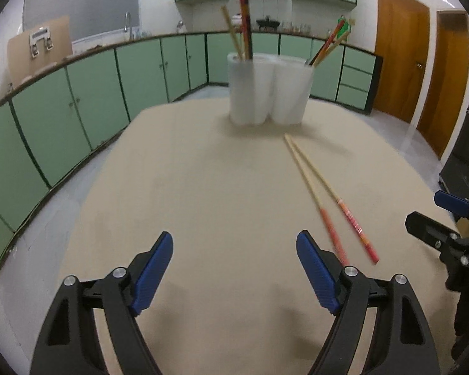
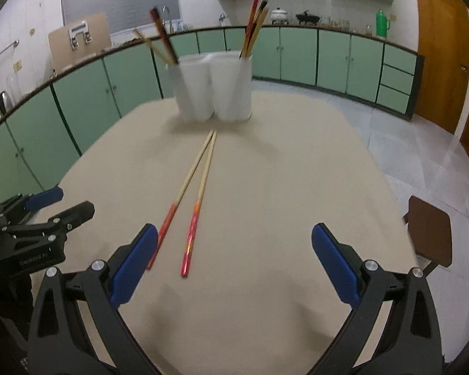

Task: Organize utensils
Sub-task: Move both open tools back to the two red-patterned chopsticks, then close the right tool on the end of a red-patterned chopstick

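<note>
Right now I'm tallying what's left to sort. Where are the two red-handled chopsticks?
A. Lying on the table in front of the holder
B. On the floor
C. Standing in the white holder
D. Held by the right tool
A: the two red-handled chopsticks lie flat on the table, short of the white holder.

Dim, flat indoor light with a greenish-grey cast in both views. Soft, faint shadows on the worktop (image 1: 203, 187) below the white holder (image 1: 269, 90) and under the jaws. Motion blur throughout, strongest on the loose chopsticks (image 2: 194, 206), whose red ends smear. Heavy fisheye bending: cabinet fronts (image 1: 62, 115) curve, black corners frame each picture. Pale sheen on the floor tiles (image 2: 406, 143) near the doors.
</note>
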Available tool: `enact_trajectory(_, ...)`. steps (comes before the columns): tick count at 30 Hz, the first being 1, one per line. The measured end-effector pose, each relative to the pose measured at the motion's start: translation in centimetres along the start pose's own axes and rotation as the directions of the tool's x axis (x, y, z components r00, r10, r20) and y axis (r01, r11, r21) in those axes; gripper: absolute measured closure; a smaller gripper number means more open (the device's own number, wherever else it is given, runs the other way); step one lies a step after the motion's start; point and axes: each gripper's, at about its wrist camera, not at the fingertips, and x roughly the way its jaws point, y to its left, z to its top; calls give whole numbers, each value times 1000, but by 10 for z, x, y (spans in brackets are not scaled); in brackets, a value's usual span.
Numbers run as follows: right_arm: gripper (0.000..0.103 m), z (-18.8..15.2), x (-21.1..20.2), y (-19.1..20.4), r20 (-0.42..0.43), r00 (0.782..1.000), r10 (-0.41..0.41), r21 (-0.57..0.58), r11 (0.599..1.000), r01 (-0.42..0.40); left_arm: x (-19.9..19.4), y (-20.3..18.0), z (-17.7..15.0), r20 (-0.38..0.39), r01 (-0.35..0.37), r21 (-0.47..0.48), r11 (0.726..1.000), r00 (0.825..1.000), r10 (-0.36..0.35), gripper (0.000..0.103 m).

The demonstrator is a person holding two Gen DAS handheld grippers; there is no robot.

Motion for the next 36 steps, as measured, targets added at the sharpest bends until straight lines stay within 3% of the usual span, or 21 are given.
enact_trajectory(3, 23, -7, 7, 6, -36, 999, 17, -6, 1000, -17, 1, 5, -5, -16, -10, -8, 1000, 1000, 10, 24)
enact_trajectory(6, 28, -13, 15, 12, -77, 997, 30, -12, 999, -31, 2, 8, -7, -22, -17, -15, 1000, 1000, 17, 24)
enact_trajectory(12, 49, -18, 23, 22, -130, 991, 41, -27, 999, -45, 1, 13, -8, -31, -26, -24, 999, 999, 26, 24)
enact_trajectory(23, 81, -19, 25, 32, -140, 990, 29, -73, 997, -40, 4, 5, -7, -40, -12, -18, 1000, 999, 11, 24)
enact_trajectory(26, 97, -19, 25, 34, -141, 989, 36, -80, 996, -48, 5, -1, -7, -41, -2, -12, 1000, 999, 2, 24)
enact_trajectory(36, 98, -19, 10, 15, -113, 993, 45, -19, 999, -47, 10, -26, -7, -56, 48, 7, 999, 997, -47, 24)
